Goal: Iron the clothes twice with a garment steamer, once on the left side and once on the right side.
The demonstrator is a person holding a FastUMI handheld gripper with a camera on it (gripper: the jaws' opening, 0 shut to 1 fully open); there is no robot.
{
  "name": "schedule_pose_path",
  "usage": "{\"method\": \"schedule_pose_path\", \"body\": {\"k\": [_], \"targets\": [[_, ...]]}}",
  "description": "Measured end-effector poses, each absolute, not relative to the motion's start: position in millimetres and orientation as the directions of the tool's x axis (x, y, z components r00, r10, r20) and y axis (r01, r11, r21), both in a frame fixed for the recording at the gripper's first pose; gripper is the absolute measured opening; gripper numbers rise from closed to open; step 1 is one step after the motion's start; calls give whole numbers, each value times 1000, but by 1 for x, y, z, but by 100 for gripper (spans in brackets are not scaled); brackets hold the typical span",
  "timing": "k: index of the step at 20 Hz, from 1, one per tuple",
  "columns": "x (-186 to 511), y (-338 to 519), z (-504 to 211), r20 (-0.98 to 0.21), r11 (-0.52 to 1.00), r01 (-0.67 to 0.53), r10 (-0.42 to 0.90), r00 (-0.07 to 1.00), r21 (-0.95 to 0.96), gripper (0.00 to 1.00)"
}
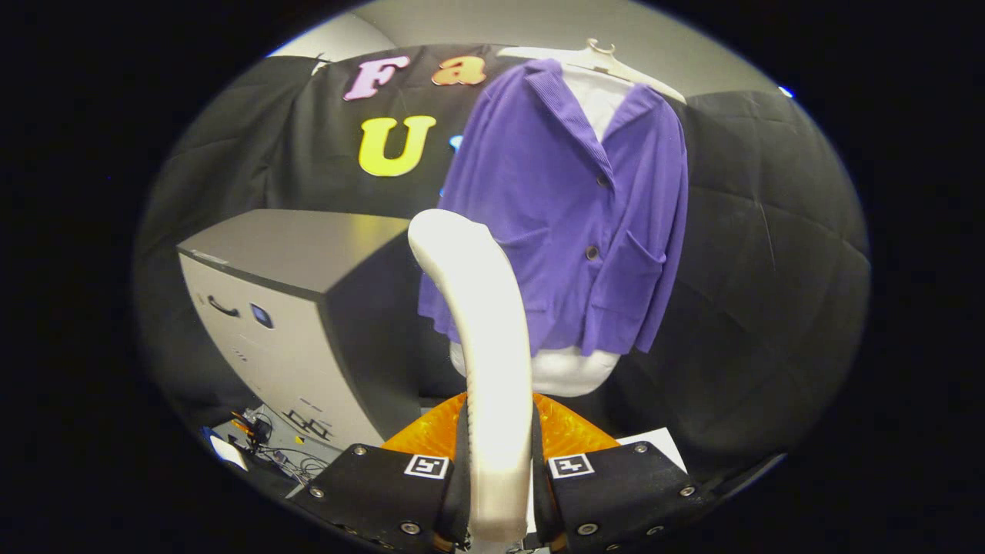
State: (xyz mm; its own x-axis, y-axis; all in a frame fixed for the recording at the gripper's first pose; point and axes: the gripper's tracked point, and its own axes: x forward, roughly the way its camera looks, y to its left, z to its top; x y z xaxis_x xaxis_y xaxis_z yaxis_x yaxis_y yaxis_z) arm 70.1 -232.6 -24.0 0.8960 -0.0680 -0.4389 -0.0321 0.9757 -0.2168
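Fingers (499, 492) clamped on white curved plastic steamer handle (481, 323), upright btwn them; purple knit jacket (569, 215) on hanger hangs straight ahead, slightly right, not yet touched.

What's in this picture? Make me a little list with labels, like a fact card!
tool: white garment steamer, upright
gripper: gripper shut on the steamer's handle, both fingers pressing its sides
clothes: purple jacket on a hanger, beyond the steamer
under jacket: white garment showing below the hem
beside: grey cabinet, next to the jacket
contact: steamer head looks apart from the jacket
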Motion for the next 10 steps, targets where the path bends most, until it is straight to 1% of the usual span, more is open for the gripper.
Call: {"method": "schedule_pose_path", "body": {"k": [4,7,10], "targets": [[53,-193,32,-332,971,-66,-14,943,-231,33],[53,-169,66,-259,970,-48,-15,966,-237,33],[59,-147,100,-198,976,-5,-39,979,-220,33]]}}
